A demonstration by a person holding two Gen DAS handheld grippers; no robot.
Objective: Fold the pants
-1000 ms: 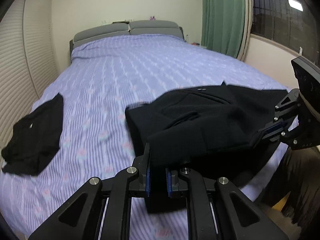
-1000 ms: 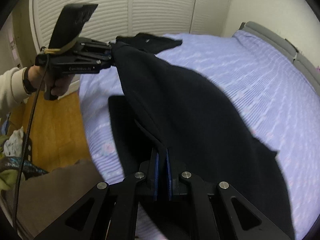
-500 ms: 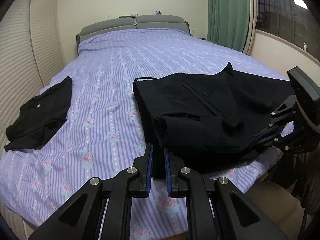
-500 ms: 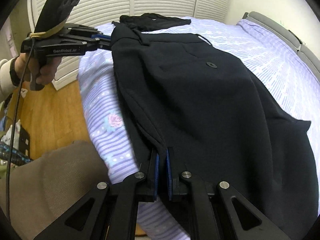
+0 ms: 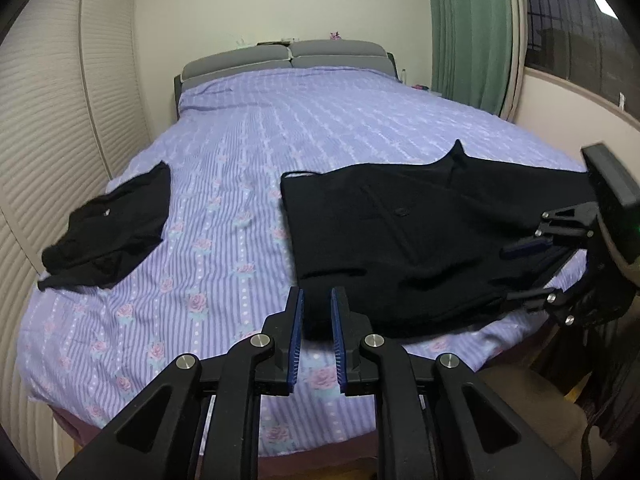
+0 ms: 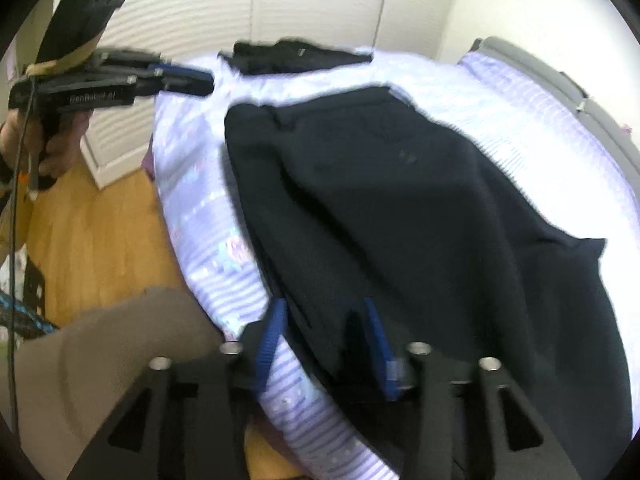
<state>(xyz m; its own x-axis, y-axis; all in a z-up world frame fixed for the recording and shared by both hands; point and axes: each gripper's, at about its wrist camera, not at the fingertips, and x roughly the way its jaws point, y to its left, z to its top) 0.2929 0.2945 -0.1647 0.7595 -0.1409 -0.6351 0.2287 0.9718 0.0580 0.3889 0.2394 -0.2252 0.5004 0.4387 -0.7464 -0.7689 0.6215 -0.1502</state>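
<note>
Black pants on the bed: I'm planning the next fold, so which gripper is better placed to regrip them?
Probably right. The right gripper has its opening jaws astride the near edge of the black pants, while the left gripper sits off their corner, with bedsheet showing between.

Pants (image 5: 404, 248) flat on bed (image 5: 248, 152), near its foot edge.
Second garment (image 5: 108, 232) well apart to their left, by bed's side edge.

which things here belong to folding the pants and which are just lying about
For the job: black pants; bed; left gripper; right gripper, fingers opening with the pants edge between them.
Lying about: black garment; green curtain.
</note>
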